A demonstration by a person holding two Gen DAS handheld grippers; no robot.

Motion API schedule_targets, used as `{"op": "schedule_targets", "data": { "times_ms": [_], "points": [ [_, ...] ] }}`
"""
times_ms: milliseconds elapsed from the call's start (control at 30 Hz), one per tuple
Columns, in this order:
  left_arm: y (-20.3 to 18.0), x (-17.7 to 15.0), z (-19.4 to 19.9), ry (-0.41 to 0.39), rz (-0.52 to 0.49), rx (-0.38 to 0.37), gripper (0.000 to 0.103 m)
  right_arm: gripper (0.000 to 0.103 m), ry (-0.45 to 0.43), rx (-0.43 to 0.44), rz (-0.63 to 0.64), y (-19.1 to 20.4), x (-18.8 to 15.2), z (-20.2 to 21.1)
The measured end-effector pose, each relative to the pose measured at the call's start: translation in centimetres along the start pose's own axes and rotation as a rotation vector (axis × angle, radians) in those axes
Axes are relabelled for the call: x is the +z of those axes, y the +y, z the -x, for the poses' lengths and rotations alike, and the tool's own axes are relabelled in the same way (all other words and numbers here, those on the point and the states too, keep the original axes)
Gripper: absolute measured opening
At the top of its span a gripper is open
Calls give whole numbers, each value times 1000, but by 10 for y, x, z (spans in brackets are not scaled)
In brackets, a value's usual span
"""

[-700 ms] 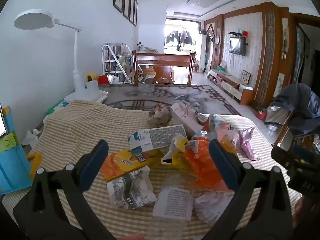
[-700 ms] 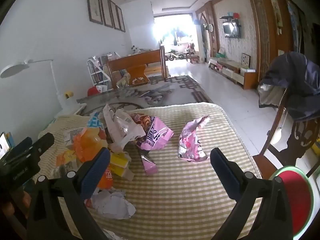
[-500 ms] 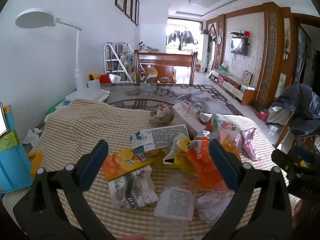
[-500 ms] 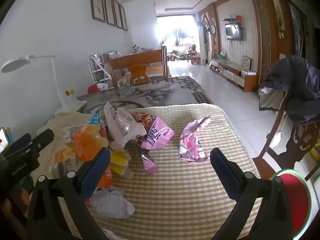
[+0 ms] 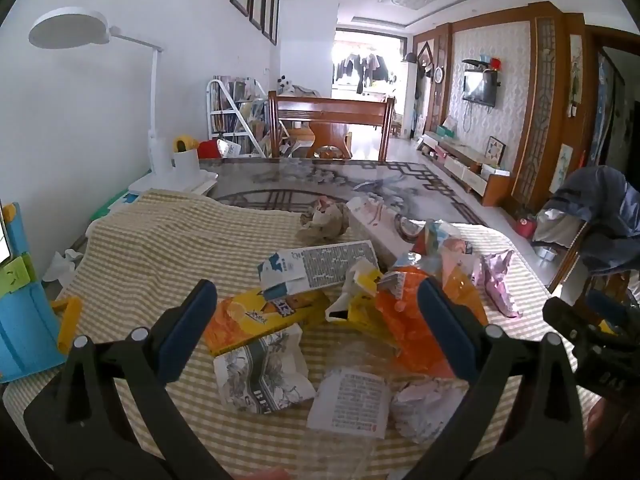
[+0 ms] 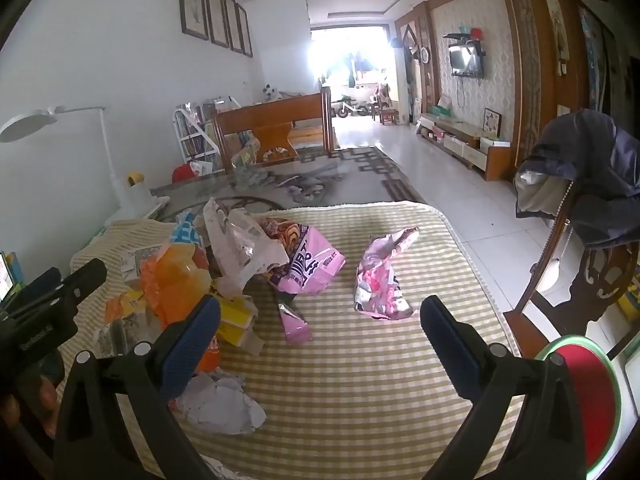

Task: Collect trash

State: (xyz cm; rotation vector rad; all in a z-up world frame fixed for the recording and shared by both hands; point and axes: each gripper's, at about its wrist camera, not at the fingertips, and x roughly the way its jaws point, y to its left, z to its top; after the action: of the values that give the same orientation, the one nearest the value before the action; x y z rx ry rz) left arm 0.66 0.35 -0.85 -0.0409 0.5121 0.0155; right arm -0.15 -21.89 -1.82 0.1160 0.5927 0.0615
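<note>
Trash lies heaped on a yellow-checked tablecloth (image 5: pixel 152 248). In the left wrist view I see an orange wrapper (image 5: pixel 416 320), a yellow-orange packet (image 5: pixel 256 316), a blue-white carton (image 5: pixel 316 268), a torn printed carton (image 5: pixel 264 376), a printed paper slip (image 5: pixel 352 404) and crumpled paper (image 5: pixel 428 408). My left gripper (image 5: pixel 316 316) hovers open above them, holding nothing. In the right wrist view a crumpled pink wrapper (image 6: pixel 380 280), a pink snack bag (image 6: pixel 308 268) and a small pink scrap (image 6: pixel 294 322) lie ahead. My right gripper (image 6: pixel 320 320) is open and empty above the cloth.
A white desk lamp (image 5: pixel 156 152) stands at the table's far left. A blue holder (image 5: pixel 20 320) sits at the left edge. A wooden chair with a dark jacket (image 6: pixel 592 184) stands right of the table, and a red round seat (image 6: pixel 588 404) lies below it.
Both views have shifted only slightly; the trash sits a little lower in the frames. Both grippers stay open and empty.
</note>
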Motion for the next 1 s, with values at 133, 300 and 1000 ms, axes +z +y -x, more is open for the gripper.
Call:
{"op": "schedule_targets", "data": {
  "times_ms": [133, 300, 1000],
  "points": [
    [0, 0, 0, 4, 3, -6, 98, 96, 8, -5, 6, 2, 0, -2],
    [1, -1, -1, 14, 9, -11, 98, 96, 15, -8, 10, 2, -1, -3],
    [3, -3, -4, 36, 17, -19, 98, 96, 34, -9, 12, 2, -5, -7]
  ]
}}
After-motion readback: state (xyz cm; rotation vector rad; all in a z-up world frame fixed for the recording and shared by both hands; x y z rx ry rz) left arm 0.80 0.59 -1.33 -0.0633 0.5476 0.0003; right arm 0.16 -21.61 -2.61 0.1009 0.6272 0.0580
